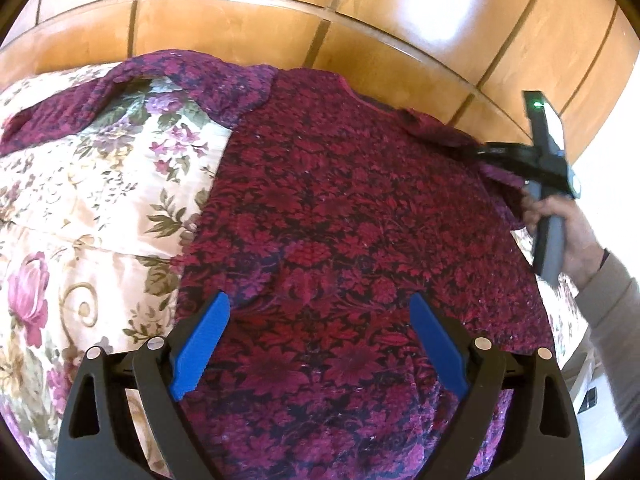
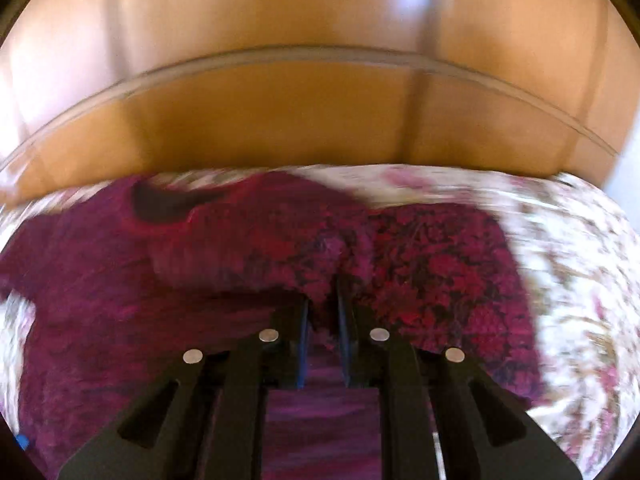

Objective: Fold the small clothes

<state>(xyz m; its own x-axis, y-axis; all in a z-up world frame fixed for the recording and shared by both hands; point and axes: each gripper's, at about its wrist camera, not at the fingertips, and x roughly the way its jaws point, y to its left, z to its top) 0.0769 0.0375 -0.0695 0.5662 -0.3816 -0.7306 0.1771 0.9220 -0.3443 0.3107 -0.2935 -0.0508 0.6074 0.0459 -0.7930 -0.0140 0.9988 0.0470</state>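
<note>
A dark red and purple flower-patterned top (image 1: 340, 220) lies spread flat on a bed, its left sleeve (image 1: 60, 120) stretched out to the left. My left gripper (image 1: 319, 298) hovers open over the lower part of the top, blue pads wide apart, nothing between them. At the right edge, my right gripper (image 1: 484, 156) is shut on the right sleeve and holds it lifted over the body. The right wrist view is blurred; there the right gripper (image 2: 323, 300) pinches a bunch of the top's fabric (image 2: 420, 280), and the neckline (image 2: 168, 208) shows at the far left.
A cream floral bedspread (image 1: 100, 200) lies under the top and shows around it (image 2: 580, 260). Wooden panelling (image 1: 280, 20) stands close behind the bed's far edge. A person's hand (image 1: 576, 236) and grey sleeve hold the right gripper at the right.
</note>
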